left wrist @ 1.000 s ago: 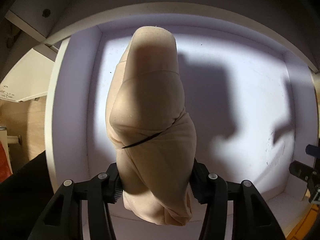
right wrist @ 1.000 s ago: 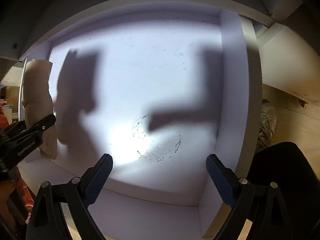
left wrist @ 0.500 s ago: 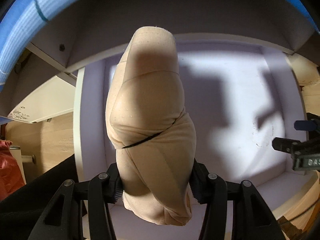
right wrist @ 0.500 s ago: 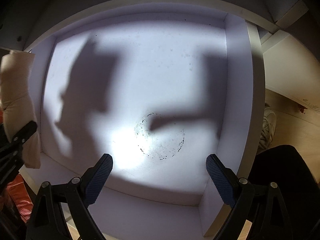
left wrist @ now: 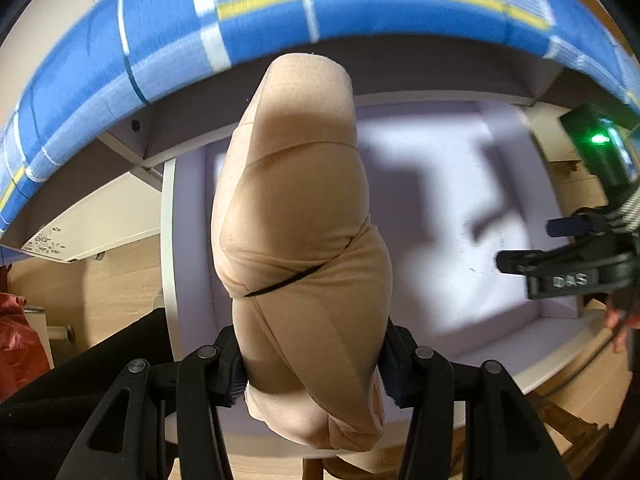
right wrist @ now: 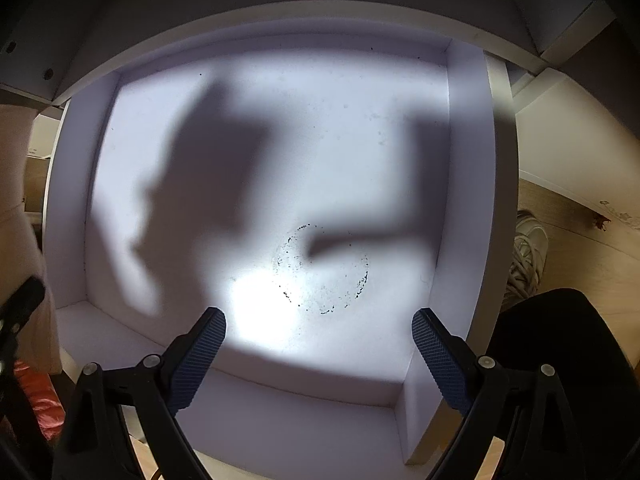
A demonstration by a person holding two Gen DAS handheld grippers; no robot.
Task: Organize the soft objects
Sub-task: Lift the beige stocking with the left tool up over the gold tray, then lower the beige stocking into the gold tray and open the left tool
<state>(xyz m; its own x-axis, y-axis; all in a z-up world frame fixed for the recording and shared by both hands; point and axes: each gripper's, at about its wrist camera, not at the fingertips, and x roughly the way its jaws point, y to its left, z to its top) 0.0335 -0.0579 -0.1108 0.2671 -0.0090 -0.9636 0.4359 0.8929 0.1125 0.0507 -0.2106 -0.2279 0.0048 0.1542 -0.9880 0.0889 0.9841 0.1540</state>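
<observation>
While "DAS" is read on the right tool, held apart over a white drawer, a beige fabric roll is clamped in the left tool.

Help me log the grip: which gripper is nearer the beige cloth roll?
Left. The left gripper is clamped on the beige cloth roll; the right gripper hangs open and apart over the white drawer.

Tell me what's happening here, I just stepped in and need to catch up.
A person is sorting soft things with two handheld grippers. The left gripper is clamped on a rolled beige garment, held above a white drawer that looks bare inside. The right gripper hangs open over that drawer, holding nothing.
</observation>
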